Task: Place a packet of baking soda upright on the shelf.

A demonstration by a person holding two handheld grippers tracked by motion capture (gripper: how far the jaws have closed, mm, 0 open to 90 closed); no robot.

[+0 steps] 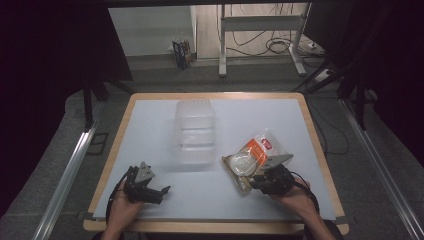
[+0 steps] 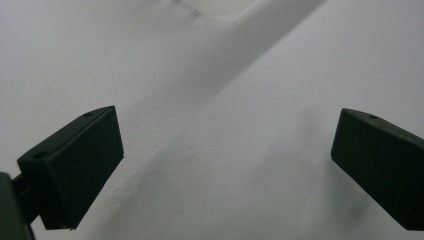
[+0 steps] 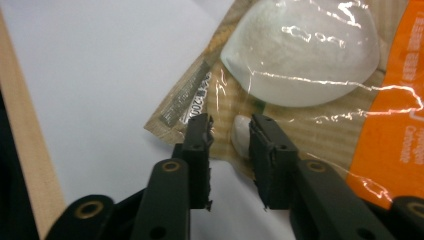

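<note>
High view: right tongs (image 1: 250, 181) angled at bun packet (image 1: 256, 155).

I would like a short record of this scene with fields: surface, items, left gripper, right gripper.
surface: white table top with a wooden edge
items: clear plastic box near the middle; food packet, see-through and orange, with a white round piece inside, at the right
left gripper: open, nothing between the jaws, over bare table
right gripper: at the packet's near edge, jaws slightly apart with a gap between them
</note>
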